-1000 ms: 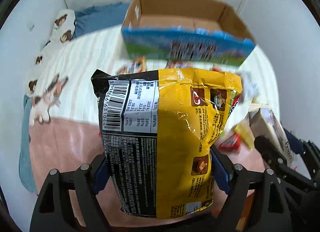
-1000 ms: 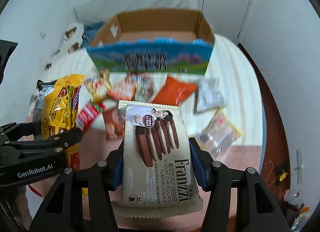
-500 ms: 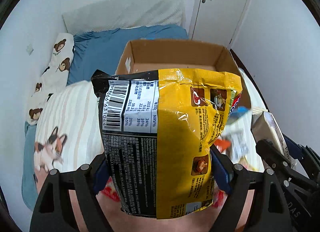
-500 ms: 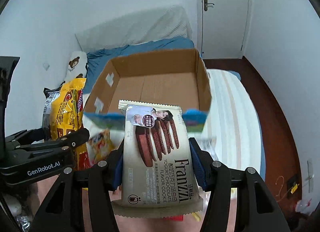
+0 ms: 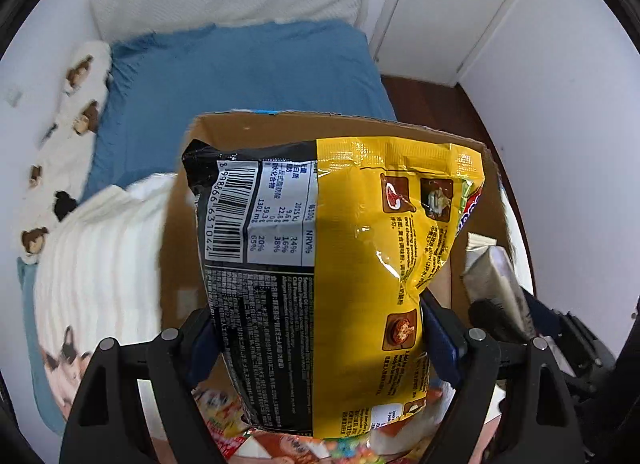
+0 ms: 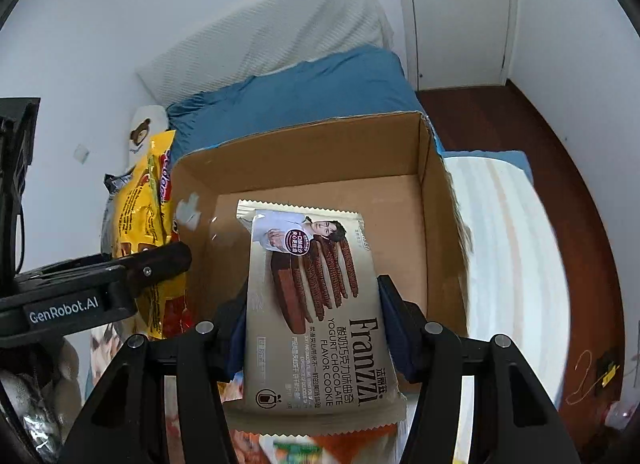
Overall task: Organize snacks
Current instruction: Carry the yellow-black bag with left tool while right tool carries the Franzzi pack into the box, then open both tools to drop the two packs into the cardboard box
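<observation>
Left gripper (image 5: 316, 338) clamped on a yellow-and-black snack bag (image 5: 340, 264), blue pads pressed into both side edges, bag upright and filling the view. Right gripper (image 6: 312, 328) pinching a beige Franzzi cookie pack (image 6: 316, 304) the same way, by its 2 long edges. Both packs held above an open cardboard box (image 6: 320, 160); bare brown floor showing inside it beyond the cookie pack, walls standing well clear on the far and right sides. Yellow bag near the box's left wall. Box resting on a striped white blanket (image 6: 512, 264), with a blue sheet (image 5: 240, 72) behind. Loose snack packets (image 5: 224, 420) at the near edge, below the grippers.
</observation>
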